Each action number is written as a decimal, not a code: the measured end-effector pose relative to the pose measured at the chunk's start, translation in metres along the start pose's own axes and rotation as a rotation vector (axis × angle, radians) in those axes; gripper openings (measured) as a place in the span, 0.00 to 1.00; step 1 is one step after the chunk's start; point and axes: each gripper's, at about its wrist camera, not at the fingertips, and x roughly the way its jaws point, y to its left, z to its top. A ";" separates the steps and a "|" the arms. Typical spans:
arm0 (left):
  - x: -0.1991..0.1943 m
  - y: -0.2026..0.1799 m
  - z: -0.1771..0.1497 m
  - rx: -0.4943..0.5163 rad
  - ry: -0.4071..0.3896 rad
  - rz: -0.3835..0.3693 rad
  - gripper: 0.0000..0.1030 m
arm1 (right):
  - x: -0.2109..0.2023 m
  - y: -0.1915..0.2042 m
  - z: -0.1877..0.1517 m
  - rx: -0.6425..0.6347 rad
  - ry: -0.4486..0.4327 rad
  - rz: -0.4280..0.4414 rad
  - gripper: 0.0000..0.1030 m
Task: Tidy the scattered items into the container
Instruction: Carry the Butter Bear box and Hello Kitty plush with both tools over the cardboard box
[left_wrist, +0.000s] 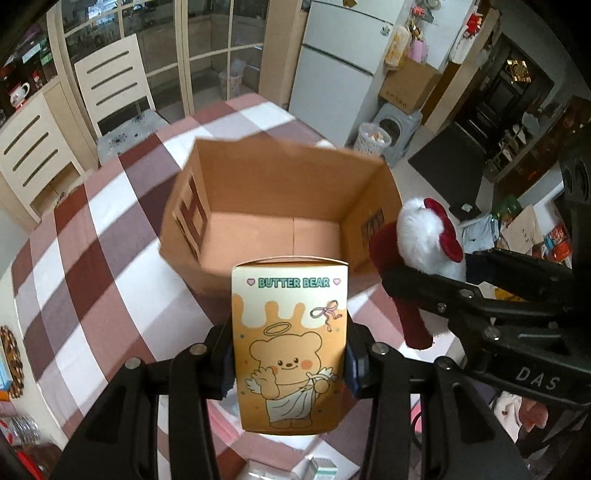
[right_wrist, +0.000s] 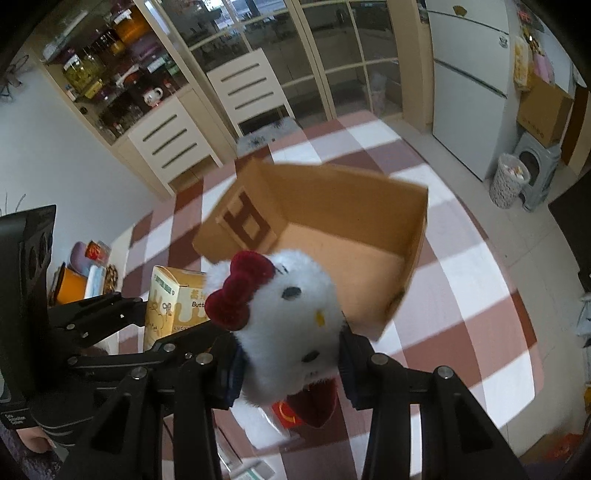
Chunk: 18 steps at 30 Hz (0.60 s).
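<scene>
An open cardboard box (left_wrist: 280, 192) stands on the checked tablecloth, its inside bare. My left gripper (left_wrist: 290, 363) is shut on a yellow Butter Bear carton (left_wrist: 290, 343), held upright above the table just before the box's near wall. My right gripper (right_wrist: 290, 365) is shut on a white plush cat with a red bow (right_wrist: 291, 317), lifted near the cardboard box (right_wrist: 332, 229). In the left wrist view the plush cat (left_wrist: 424, 236) and the right gripper (left_wrist: 436, 291) show at the right, beside the box. In the right wrist view the Butter Bear carton (right_wrist: 177, 302) shows at the left.
The red-and-white checked table (left_wrist: 92, 240) carries small packets near its front edge (left_wrist: 321, 469). Two cream chairs (left_wrist: 114, 85) stand behind the table. Snack packs and containers (right_wrist: 88, 273) lie at the table's left side. A fridge (left_wrist: 340, 62) and a waste bin (left_wrist: 373, 142) stand beyond.
</scene>
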 end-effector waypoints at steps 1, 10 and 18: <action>-0.001 0.002 0.008 -0.001 -0.009 -0.001 0.44 | -0.001 0.001 0.007 -0.001 -0.011 0.005 0.41; 0.019 0.023 0.076 -0.057 -0.032 -0.023 0.44 | 0.012 -0.007 0.067 0.001 -0.077 -0.012 0.41; 0.073 0.040 0.085 -0.103 0.040 0.038 0.44 | 0.061 -0.030 0.083 0.082 -0.010 -0.001 0.41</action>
